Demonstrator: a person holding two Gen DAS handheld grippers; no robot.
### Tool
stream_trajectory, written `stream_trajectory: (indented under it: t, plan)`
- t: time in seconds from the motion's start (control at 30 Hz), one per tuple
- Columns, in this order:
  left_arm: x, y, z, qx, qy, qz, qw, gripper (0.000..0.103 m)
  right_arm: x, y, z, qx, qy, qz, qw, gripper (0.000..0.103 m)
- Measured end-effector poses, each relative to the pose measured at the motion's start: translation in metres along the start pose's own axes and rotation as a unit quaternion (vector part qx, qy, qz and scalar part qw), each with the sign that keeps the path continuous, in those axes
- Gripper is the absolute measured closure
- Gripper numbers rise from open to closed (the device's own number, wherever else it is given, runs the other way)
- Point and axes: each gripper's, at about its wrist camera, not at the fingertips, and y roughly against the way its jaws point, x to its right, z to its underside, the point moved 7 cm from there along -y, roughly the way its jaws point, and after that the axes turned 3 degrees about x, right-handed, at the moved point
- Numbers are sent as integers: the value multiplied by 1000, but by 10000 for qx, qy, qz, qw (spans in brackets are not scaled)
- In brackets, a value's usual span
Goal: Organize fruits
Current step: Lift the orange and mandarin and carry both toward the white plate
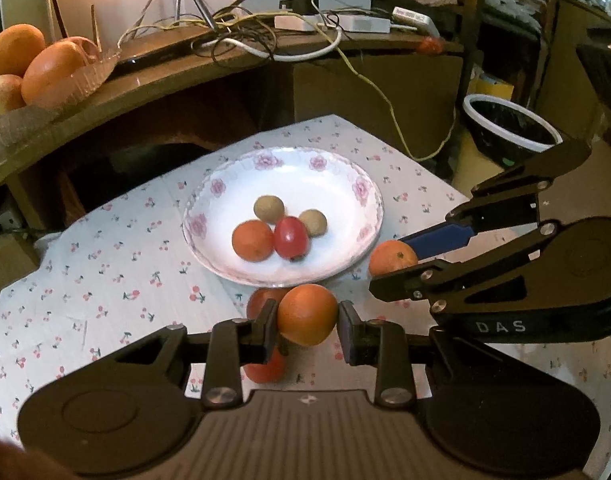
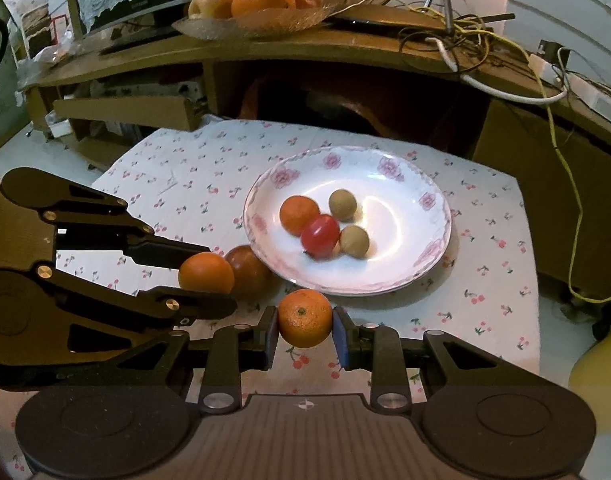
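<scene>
Oranges are what I have in both tools: my left gripper is closed on one orange, my right gripper on another, stem end toward the camera. Both hang just off the near rim of the plate, above the cloth.

I judge them light, round and firm-skinned, with some give and a waxy peel that could roll out of flat pads. The hold across the widest part, as now, looks right to me; squeezing harder would bruise them.

Counting: two oranges held. On the plate sit four pieces: one orange, one red fruit, two small brown ones. One dark reddish fruit lies on the cloth against the plate's edge, partly hidden below my left jaws. The glass dish on the shelf holds at least four larger fruits.
</scene>
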Motion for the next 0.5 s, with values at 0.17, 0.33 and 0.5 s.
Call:
stream_trajectory:
  t: [0.17, 0.33, 0.5]
  plan:
    - [-1, 0, -7, 67, 27, -56, 10000, 66, 3, 1, -4, 65, -50, 48, 10000, 73]
    - [-2, -2, -15, 137, 43, -96, 9999, 66, 8, 2, -10, 133, -100, 120, 9998, 73]
    - [-3, -10, -25, 180, -4, -188, 9997, 67, 16, -2, -15, 190, -194, 214, 9994, 73]
